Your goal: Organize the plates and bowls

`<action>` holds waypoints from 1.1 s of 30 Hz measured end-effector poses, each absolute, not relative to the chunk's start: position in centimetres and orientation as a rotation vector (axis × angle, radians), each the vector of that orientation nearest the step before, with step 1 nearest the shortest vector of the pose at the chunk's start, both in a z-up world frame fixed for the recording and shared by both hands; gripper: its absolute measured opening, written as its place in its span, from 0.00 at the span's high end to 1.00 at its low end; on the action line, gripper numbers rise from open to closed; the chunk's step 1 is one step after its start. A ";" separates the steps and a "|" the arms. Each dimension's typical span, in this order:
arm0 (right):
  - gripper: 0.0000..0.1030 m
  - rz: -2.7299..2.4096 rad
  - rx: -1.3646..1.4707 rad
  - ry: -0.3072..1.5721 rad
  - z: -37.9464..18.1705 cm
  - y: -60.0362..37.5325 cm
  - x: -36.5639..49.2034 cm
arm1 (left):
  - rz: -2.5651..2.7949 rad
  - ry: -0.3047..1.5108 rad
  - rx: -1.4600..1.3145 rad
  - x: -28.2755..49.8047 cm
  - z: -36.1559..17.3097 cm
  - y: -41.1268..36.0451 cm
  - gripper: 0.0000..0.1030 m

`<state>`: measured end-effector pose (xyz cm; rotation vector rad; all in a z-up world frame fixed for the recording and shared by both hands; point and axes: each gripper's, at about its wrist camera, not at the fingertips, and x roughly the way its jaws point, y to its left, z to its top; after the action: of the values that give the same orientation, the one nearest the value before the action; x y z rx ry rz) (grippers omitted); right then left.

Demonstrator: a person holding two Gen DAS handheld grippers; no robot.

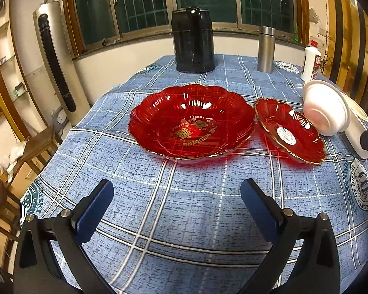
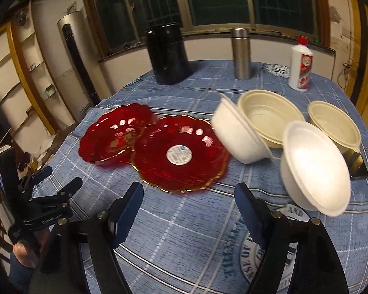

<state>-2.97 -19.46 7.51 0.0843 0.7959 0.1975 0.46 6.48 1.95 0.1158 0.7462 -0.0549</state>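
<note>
A large red glass plate lies on the blue checked tablecloth. A smaller red plate lies to its right, its edge close to the large one. Two white foam bowls are tipped on their sides; one shows in the left wrist view. Two cream bowls stand upright behind them. My left gripper is open and empty, in front of the large plate; it also shows in the right wrist view. My right gripper is open and empty, just in front of the small plate.
At the table's far edge stand a black jug, a steel flask and a white bottle with a red cap. A dark object sits beside the right cream bowl. Wooden stools stand left of the table.
</note>
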 end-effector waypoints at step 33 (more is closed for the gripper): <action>0.95 0.337 0.032 1.163 1.6 -9.4 22.7 | -0.154 1.105 -0.220 17.2 -1.4 15.5 0.73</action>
<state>22.69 -9.45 1.63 0.0322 1.1627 0.3370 17.23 15.46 -1.42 -0.2196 1.1052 -0.1545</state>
